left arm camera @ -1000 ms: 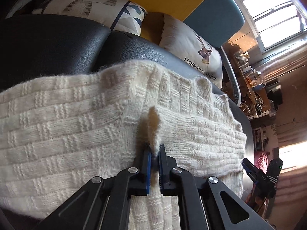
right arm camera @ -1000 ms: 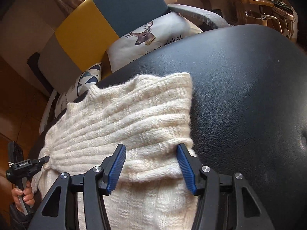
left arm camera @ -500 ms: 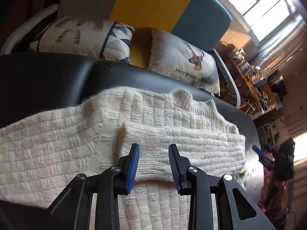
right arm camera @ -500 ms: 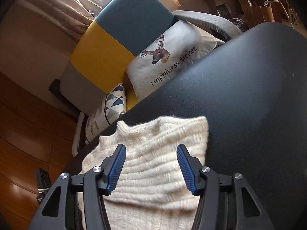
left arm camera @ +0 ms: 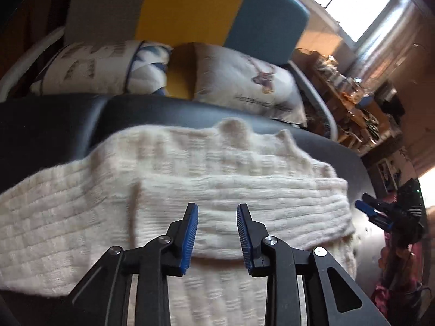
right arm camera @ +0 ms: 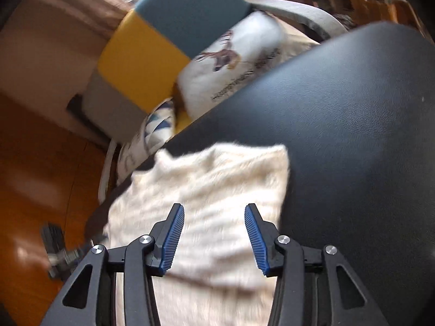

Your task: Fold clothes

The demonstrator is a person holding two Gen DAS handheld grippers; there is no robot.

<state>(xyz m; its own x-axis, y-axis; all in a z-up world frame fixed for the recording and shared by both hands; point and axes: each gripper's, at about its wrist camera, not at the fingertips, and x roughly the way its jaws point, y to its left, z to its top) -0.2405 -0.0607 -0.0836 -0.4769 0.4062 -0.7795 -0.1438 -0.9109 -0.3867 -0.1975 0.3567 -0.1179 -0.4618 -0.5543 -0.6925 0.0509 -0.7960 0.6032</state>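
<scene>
Cream sweater (left arm camera: pixel 190 190) lies center frame on black cushion (left arm camera: pixel 54 125), sleeve folded across. Left gripper (left arm camera: pixel 217 233) released, empty; right gripper (right arm camera: pixel 214 237) also spread, holding nothing. Next fold: pinch hem corners evenly, lift together, avoid dragging the folded sleeve.

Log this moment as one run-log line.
task: fold clothes | left gripper: open | right gripper: open | sweater: sleeve folded across, released

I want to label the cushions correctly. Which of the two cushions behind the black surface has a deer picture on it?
The right-hand cushion in the left wrist view: it shows a deer with a line of writing beneath. The other cushion has blue triangles instead.
</scene>
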